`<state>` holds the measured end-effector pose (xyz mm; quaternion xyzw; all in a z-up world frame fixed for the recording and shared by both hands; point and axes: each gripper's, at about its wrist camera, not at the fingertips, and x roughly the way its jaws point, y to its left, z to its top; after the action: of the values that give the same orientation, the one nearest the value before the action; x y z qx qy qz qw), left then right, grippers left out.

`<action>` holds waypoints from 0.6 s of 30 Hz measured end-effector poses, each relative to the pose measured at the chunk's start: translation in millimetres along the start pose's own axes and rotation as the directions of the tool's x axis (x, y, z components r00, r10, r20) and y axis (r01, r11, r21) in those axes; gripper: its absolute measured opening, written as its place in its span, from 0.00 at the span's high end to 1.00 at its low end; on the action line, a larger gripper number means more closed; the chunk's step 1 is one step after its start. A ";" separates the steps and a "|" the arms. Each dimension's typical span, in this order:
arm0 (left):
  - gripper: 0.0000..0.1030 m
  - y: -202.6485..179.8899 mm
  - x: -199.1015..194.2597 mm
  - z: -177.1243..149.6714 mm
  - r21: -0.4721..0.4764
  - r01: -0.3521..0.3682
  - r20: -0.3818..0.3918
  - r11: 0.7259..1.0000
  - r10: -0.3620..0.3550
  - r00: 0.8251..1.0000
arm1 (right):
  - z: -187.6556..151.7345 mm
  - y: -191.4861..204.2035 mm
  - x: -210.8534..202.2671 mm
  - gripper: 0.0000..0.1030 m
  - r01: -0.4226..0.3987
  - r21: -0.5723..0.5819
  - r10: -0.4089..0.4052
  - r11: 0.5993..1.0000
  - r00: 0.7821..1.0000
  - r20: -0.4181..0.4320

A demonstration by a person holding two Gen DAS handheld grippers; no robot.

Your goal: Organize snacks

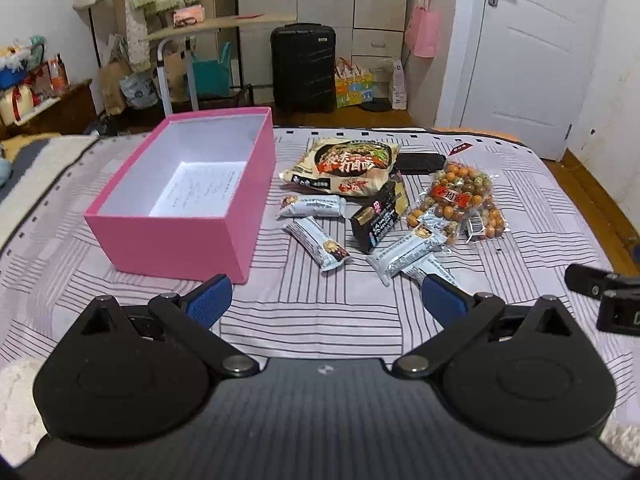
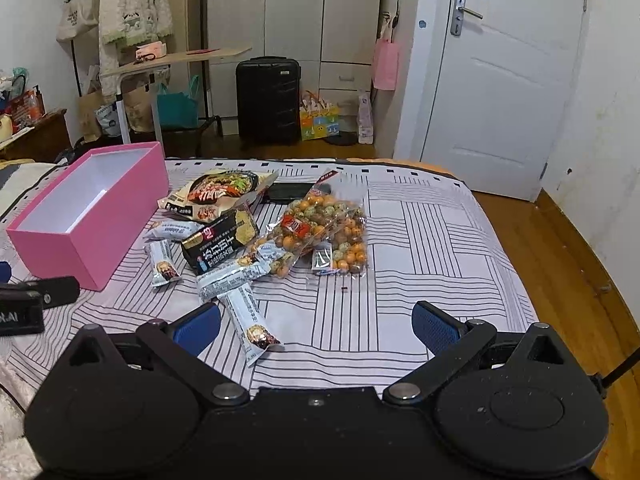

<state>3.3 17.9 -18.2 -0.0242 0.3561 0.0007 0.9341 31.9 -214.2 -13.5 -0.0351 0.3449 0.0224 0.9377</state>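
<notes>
An open pink box (image 1: 176,240) (image 2: 96,236) with a white inside stands on the striped bed sheet (image 1: 320,312), with only a paper sheet on its floor. Right of it lie a noodle packet (image 1: 344,168) (image 2: 218,194), a black cracker packet (image 1: 378,216) (image 2: 220,242), two clear bags of coated peanuts (image 1: 460,200) (image 2: 320,228), and several small white bars (image 1: 320,242) (image 2: 252,322). My left gripper (image 1: 326,300) hovers open in front of the box and snacks, holding nothing. My right gripper (image 2: 316,324) is open too, its left finger beside the nearest white bar.
A dark flat case (image 1: 420,162) lies behind the snacks. Beyond the bed's far edge are a black suitcase (image 1: 303,68), a small table (image 1: 216,26) and a white door (image 1: 536,52). Wooden floor (image 2: 580,280) runs along the bed's right side.
</notes>
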 end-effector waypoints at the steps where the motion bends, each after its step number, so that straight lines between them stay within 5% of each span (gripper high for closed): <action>1: 0.00 1.4 0.6 -1.1 -0.008 0.005 0.000 1.000 -0.005 1.000 | -1.0 0.0 0.6 0.00 0.001 -0.002 -0.001 1.000 1.000 -0.002; 18: 0.00 6.7 3.3 -6.9 -0.008 -0.003 0.016 1.000 0.004 1.000 | -5.0 4.5 0.8 0.00 0.006 -0.018 -0.006 1.000 1.000 -0.003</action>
<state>1.1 24.3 -25.8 -0.0275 0.3488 0.0041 0.9368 29.0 -210.0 -18.0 -0.0444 0.3460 0.0226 0.9369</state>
